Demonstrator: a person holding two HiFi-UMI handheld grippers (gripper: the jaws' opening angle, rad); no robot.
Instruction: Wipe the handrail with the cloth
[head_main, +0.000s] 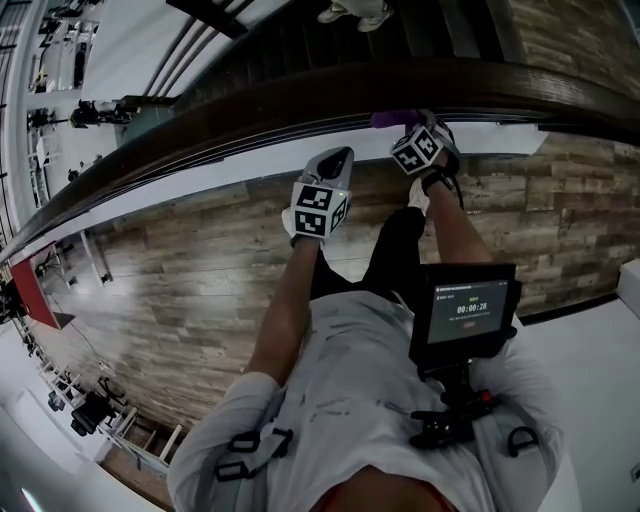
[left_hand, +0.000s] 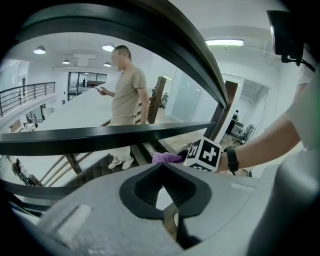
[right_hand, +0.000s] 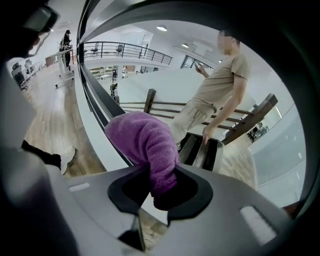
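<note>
Mid-wipe, I judge: jaws of my right gripper (right_hand: 160, 186) pinch the purple cloth (right_hand: 145, 140) onto the handrail (head_main: 300, 105) just ahead, my left gripper (left_hand: 164, 169) closed and empty; next, a steady slide along it.

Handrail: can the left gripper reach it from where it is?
Probably yes. The left gripper hangs just short of the handrail, nothing between them, jaws shut and empty. The right gripper holds the cloth further along, out of its way.

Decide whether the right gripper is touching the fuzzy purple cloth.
Touching. The right gripper view shows the right gripper shut on the fuzzy purple cloth, which is pinched between its jaws.
</note>
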